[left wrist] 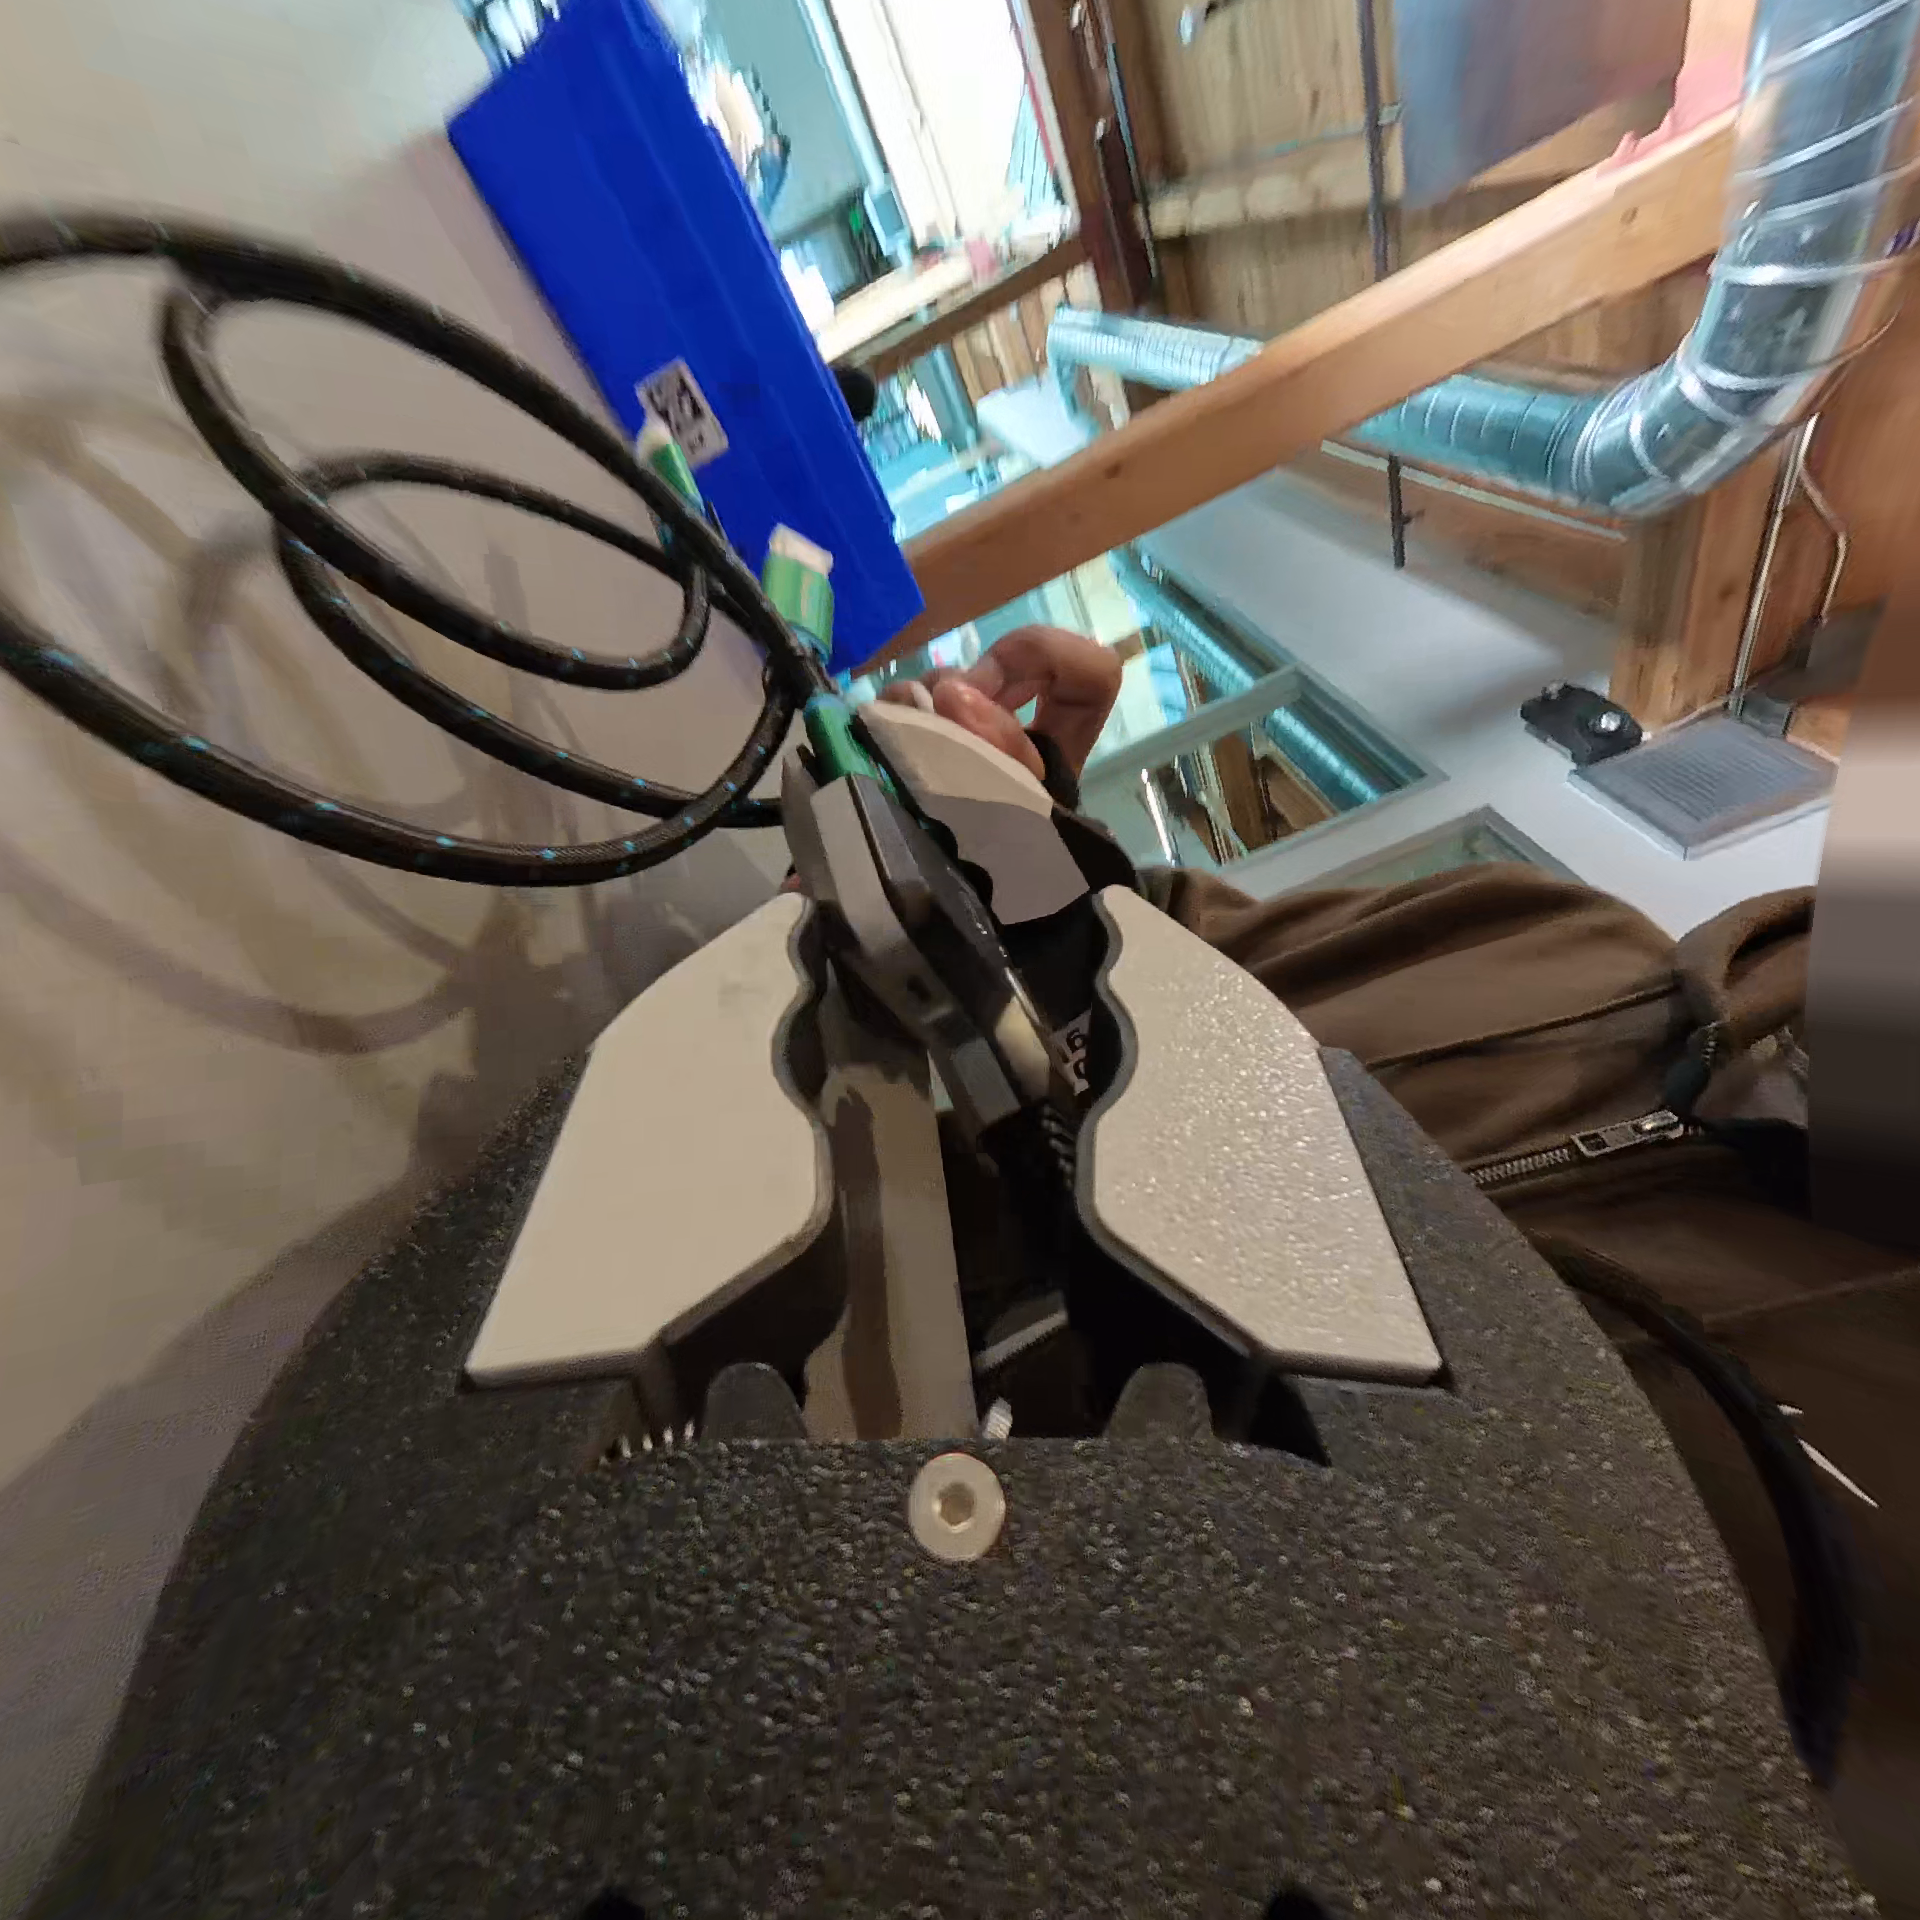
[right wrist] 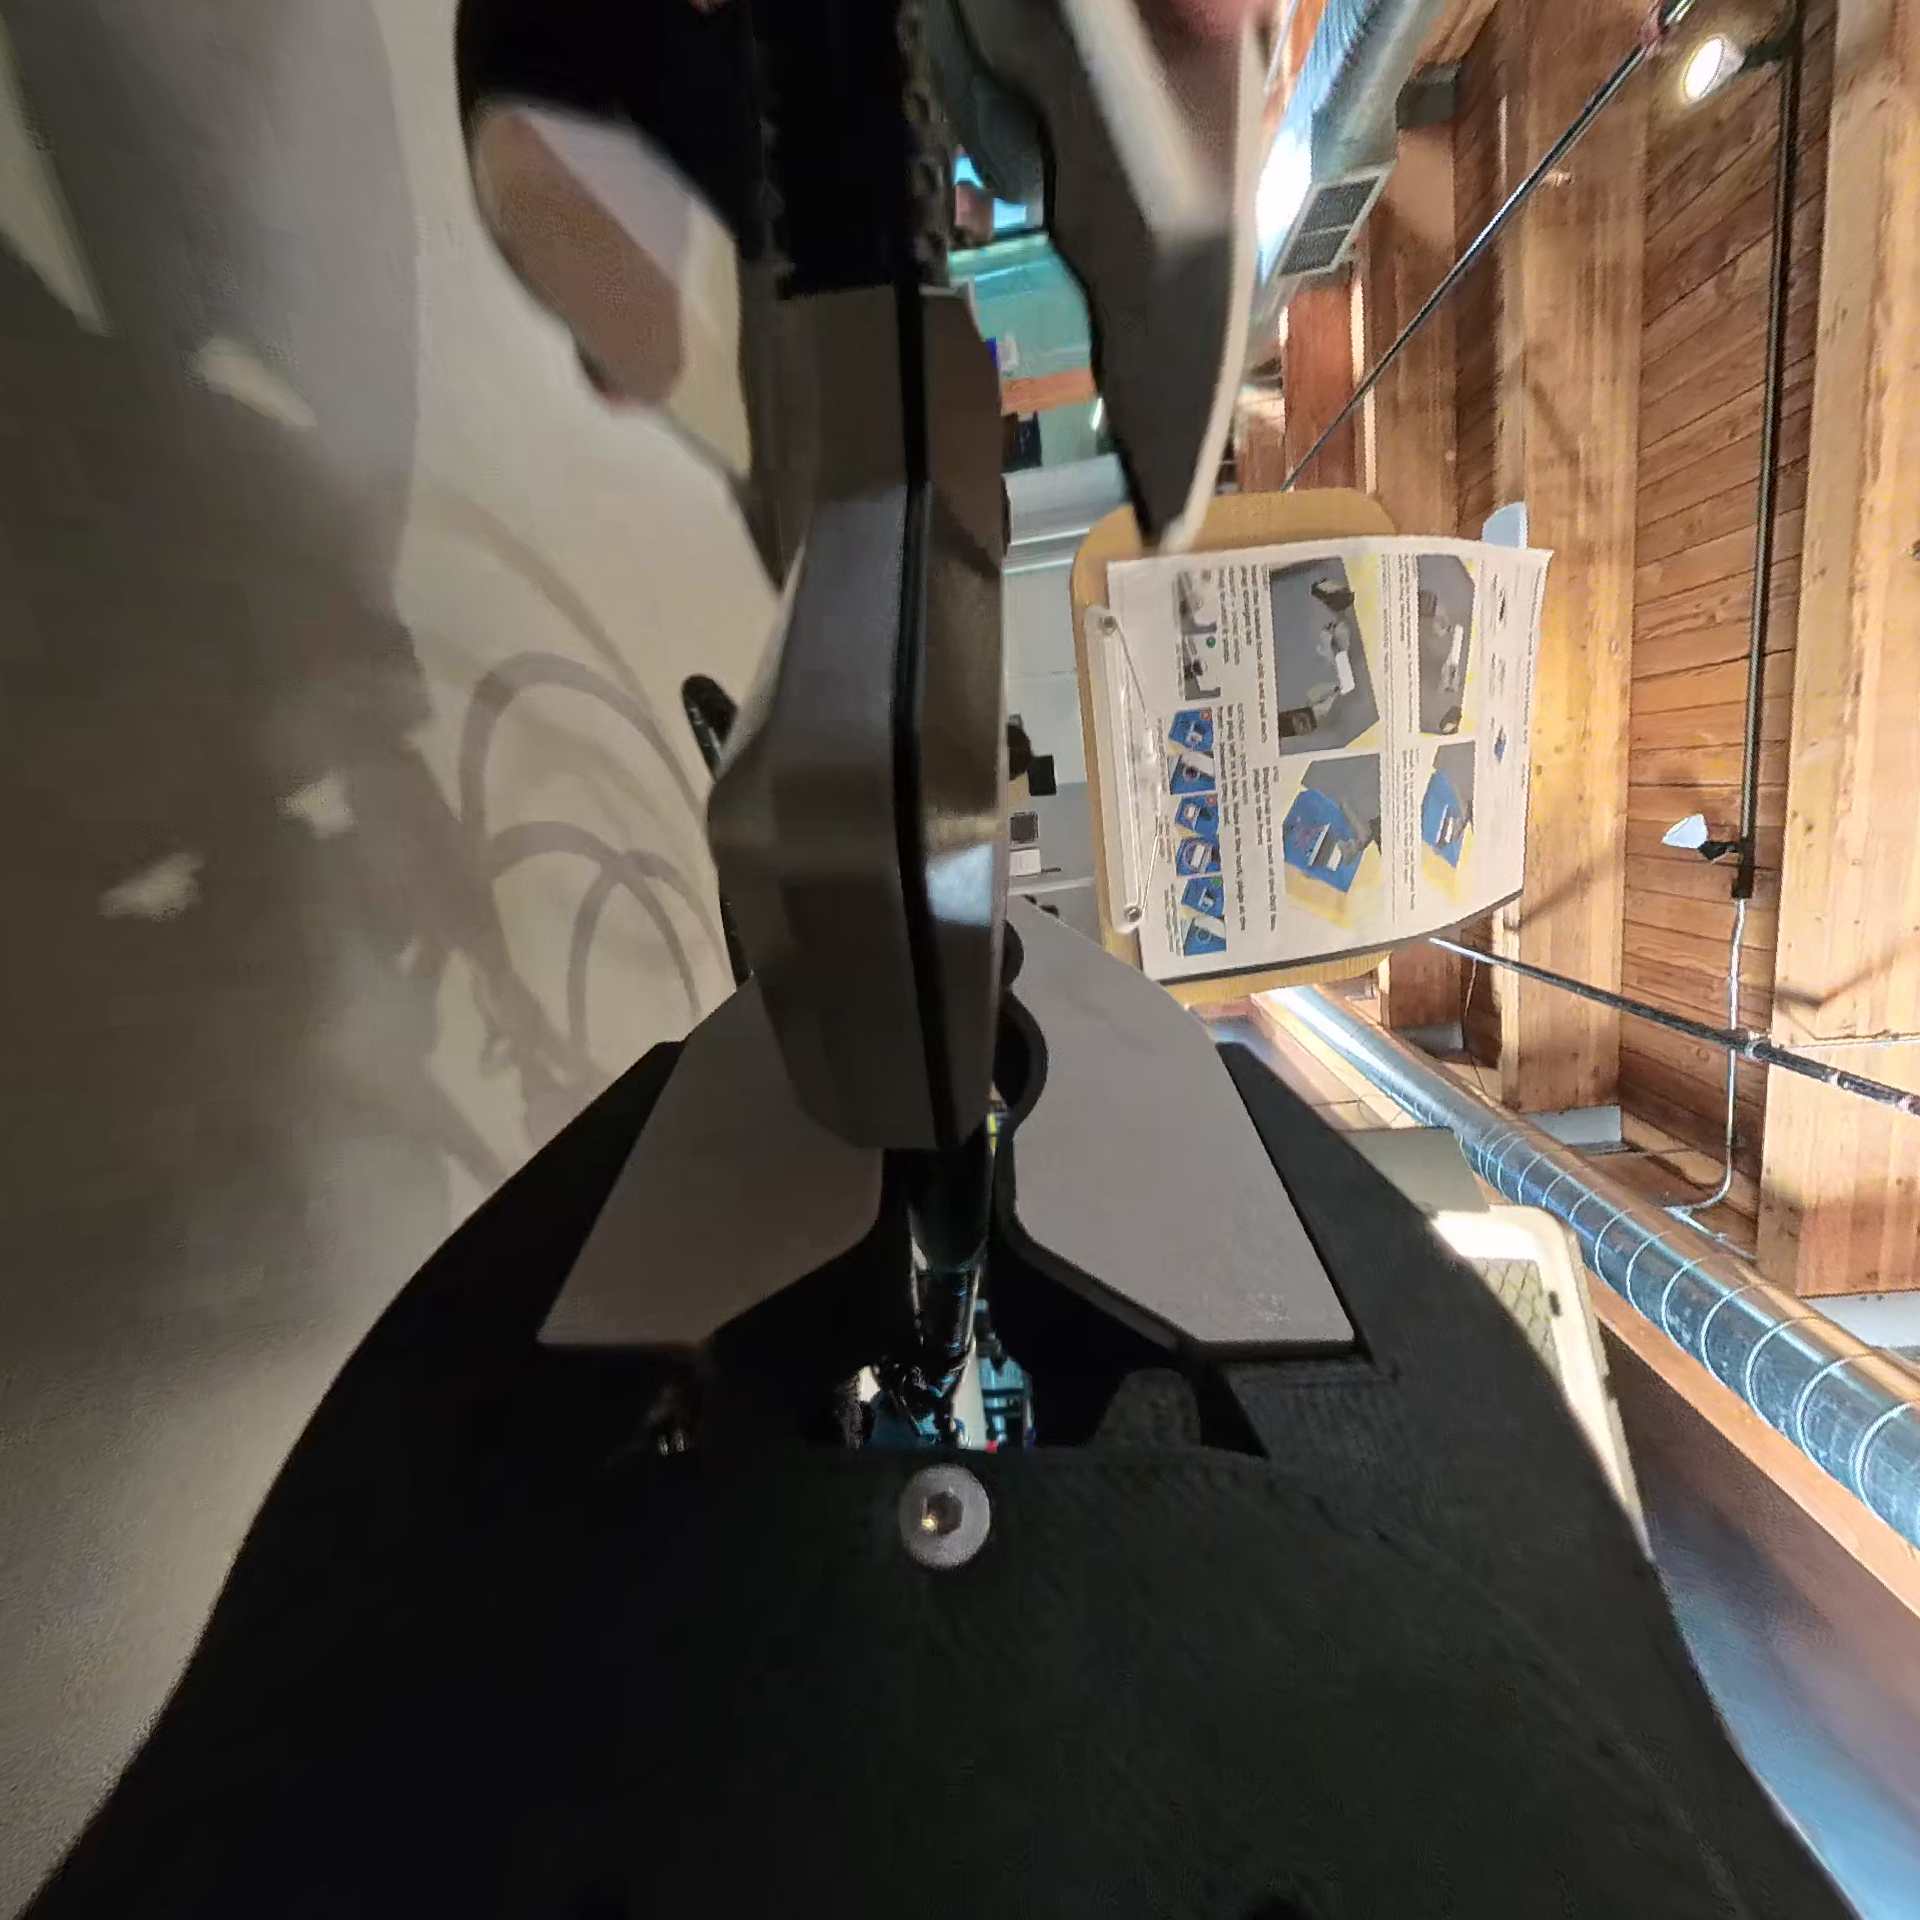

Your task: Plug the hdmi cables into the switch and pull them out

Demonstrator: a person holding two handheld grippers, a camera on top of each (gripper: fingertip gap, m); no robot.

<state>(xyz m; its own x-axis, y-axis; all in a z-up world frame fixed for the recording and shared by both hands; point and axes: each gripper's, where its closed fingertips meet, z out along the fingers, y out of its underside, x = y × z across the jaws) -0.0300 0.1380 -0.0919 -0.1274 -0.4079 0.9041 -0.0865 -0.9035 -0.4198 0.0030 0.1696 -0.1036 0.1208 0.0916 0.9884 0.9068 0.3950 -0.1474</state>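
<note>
Gripping a green plug [left wrist: 831, 740] of the black braided cable [left wrist: 416, 644], the right gripper [left wrist: 844, 764] is seen with its jaws narrowed onto the plug, both pads pressed against it. The cable's teal-flecked loops are hung in the air over the pale surface [left wrist: 156, 987], where their shadows are cast. Two more green plugs [left wrist: 798, 587] are carried on the strands just above the held one. The left gripper [left wrist: 956, 914] is spread wide, and nothing is clamped by its grey fingers [left wrist: 1247, 1143]; the right gripper's fingertips are lodged between them. In the right wrist view the cable [right wrist: 948, 1236] is seen running between that gripper's own close-set fingers, whose tips are hidden behind a dark finger of the left gripper. A blue bin [left wrist: 665, 312] is stood at the surface's far edge, beyond the loops. A hand [left wrist: 1029, 686] and a brown sleeve [left wrist: 1455, 997] are seen behind the grippers, and a clipboard with a printed sheet [right wrist: 1320, 748] is visible off the surface.
</note>
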